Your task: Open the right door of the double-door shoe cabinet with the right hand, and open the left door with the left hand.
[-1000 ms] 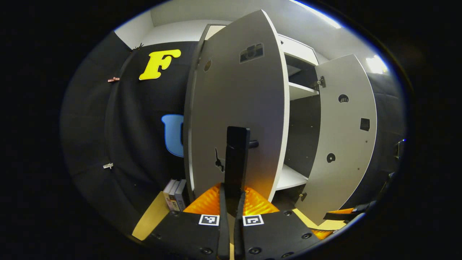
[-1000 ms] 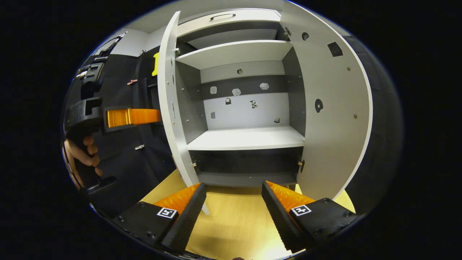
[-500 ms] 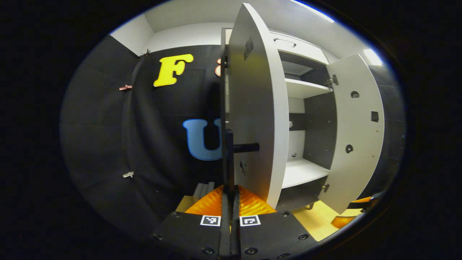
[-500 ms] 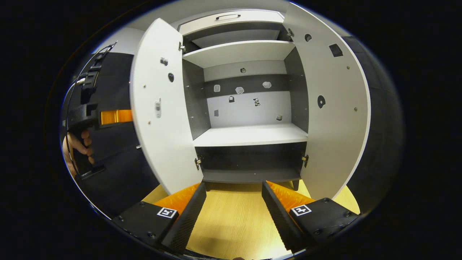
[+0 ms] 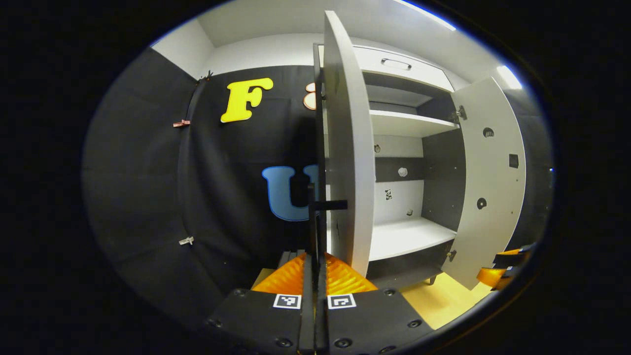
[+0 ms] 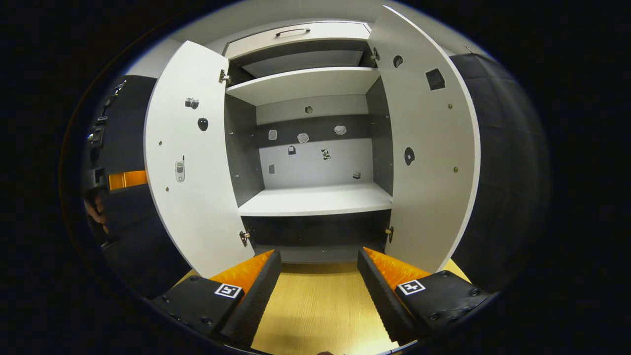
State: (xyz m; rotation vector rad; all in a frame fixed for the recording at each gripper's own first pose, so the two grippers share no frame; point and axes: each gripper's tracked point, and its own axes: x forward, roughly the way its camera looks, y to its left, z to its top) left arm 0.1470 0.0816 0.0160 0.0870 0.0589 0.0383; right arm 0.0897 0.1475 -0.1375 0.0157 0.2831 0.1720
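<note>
The shoe cabinet (image 6: 315, 197) stands on the pale wood-grain counter (image 6: 315, 305) with both doors swung wide. Left of its open interior, the left door (image 6: 190, 162) hangs well out; the left gripper (image 5: 314, 256) has its fingers clenched on the dark bar handle (image 5: 329, 205) at that door's front edge, seen edge-on. Right of the interior, the right door (image 6: 426, 162) stands fully open, and the right gripper (image 6: 319, 276) hovers before the cabinet's base, fingers released and holding nothing.

To finish well, I'd say the left hand should follow the hinge's arc, not tug straight out, then loosen cleanly.

The doors are flat, matte, pale grey panels with small dark holes; the shelves (image 6: 315, 199) look smooth and white against dark side walls.
</note>
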